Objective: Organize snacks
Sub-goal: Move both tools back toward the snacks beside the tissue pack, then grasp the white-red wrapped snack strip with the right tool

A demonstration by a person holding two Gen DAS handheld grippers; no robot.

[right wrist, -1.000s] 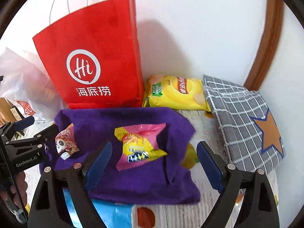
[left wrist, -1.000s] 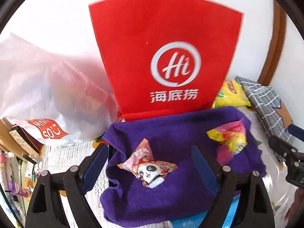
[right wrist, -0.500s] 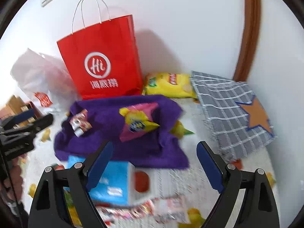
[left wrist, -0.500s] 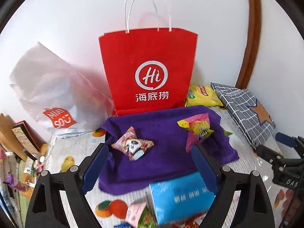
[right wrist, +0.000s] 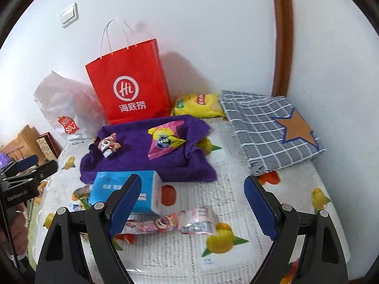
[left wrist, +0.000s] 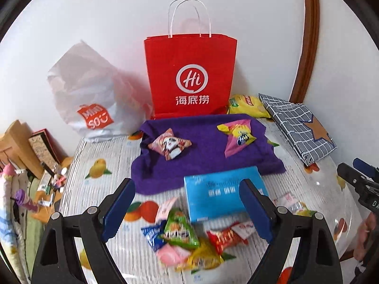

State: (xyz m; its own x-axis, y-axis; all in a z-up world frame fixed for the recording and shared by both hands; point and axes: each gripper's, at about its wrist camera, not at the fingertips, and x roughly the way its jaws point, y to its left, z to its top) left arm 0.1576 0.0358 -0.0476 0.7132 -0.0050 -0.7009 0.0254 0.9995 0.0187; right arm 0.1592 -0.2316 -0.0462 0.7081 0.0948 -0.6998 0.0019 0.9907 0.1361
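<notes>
Below the left gripper (left wrist: 187, 207), jaws wide and empty, lies a heap of snack packets (left wrist: 187, 239). Light, crinkly, slippery, I'd say: pinch a sealed edge. Right gripper (right wrist: 193, 203) gapes empty too.

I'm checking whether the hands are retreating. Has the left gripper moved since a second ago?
Yes. The left gripper has pulled back from the red bag, which now looks smaller and farther, with a blue box newly in view.
</notes>
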